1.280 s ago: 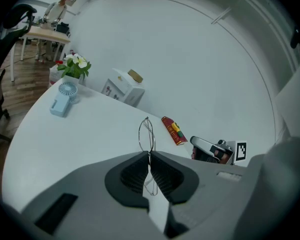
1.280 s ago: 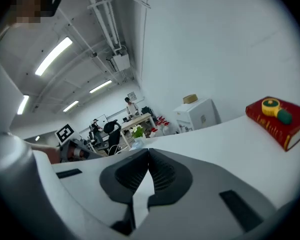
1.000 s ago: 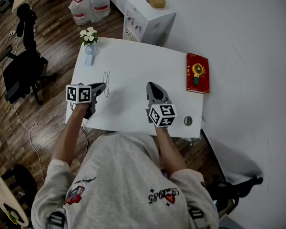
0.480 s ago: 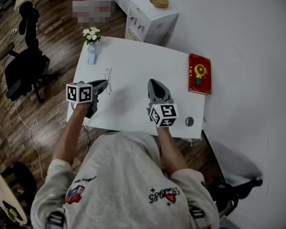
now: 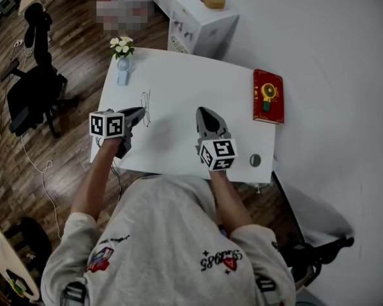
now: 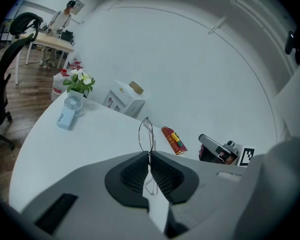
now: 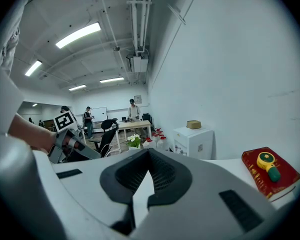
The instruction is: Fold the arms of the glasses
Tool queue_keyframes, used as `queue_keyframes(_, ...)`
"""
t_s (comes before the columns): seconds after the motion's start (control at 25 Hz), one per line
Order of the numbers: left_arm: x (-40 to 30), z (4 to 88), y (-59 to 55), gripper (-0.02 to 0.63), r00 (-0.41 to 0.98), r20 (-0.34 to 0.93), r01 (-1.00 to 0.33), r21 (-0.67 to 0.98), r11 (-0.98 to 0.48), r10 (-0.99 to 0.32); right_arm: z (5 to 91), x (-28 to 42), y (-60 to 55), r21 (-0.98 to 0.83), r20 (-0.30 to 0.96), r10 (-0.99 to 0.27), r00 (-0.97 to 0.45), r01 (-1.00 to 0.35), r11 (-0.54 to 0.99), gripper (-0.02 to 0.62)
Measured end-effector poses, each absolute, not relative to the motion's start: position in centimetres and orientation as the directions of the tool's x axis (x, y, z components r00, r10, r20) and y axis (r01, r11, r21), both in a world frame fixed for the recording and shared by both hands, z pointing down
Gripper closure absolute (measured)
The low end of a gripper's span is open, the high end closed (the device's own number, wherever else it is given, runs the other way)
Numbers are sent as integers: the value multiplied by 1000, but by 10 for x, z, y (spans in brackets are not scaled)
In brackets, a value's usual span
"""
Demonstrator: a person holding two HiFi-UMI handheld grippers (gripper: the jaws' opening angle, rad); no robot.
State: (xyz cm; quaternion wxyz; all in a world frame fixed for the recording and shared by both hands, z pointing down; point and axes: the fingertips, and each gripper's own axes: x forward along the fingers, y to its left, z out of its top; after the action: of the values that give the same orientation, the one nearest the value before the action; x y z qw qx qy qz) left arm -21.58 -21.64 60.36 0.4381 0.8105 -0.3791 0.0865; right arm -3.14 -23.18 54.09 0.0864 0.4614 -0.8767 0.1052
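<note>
While the left gripper [image 6: 149,154] pinches the thin wire glasses [image 6: 150,134] in its closed jaws, well across the white table [image 5: 179,81] from the red book [image 5: 268,97], and the right gripper [image 7: 149,154], nearer that book, is closed on nothing, I cannot tell whether either arm is folded, so the task looks unfinished.

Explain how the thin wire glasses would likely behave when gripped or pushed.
The glasses look thin-wired, so they are probably very light and bendy. On the smooth table they would likely slide easily. Hard squeezing might deform them.
</note>
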Motion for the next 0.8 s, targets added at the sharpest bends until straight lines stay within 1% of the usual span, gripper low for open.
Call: queue_keyframes(0.8,-205,611,-205,591,716,463,-668,672,-320,-522,540,-42,-226,-135,252,-771,-585,-810,570,594)
